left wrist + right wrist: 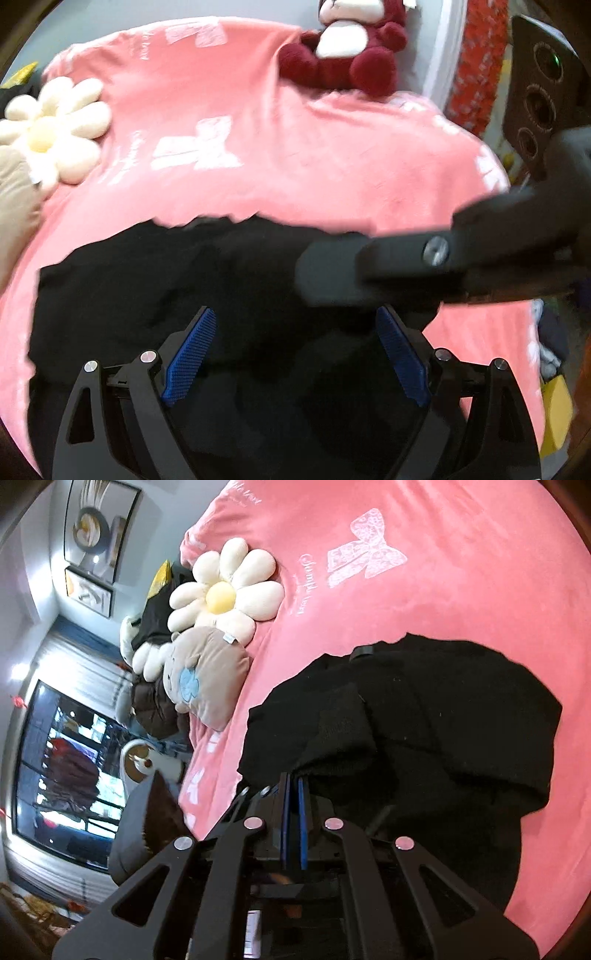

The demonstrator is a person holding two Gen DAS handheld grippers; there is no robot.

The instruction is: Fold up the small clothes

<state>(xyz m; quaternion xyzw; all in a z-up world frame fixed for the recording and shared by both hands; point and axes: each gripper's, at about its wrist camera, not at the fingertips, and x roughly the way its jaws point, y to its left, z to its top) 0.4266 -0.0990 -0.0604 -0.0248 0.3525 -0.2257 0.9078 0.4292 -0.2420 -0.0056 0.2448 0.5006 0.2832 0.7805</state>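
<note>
A black knitted garment (424, 720) lies crumpled on a pink velvety bedspread (295, 147) printed with white bows, near the bed's front edge. The left hand-held gripper (295, 325), its blue ribbed pads (190, 358) spread wide, hovers over the garment with nothing between them. The right hand-held gripper (292, 779) has its blue pads drawn together, and a fold of the black knit appears pinched at their tips, raised off the rest of the cloth; in the left wrist view its black body (424, 258) crosses over the garment. A cream flower-shaped cushion (225, 594) and a beige round cushion (207, 675) lie at the bed's side, a dark red plush toy (347, 51) near its far edge
</note>
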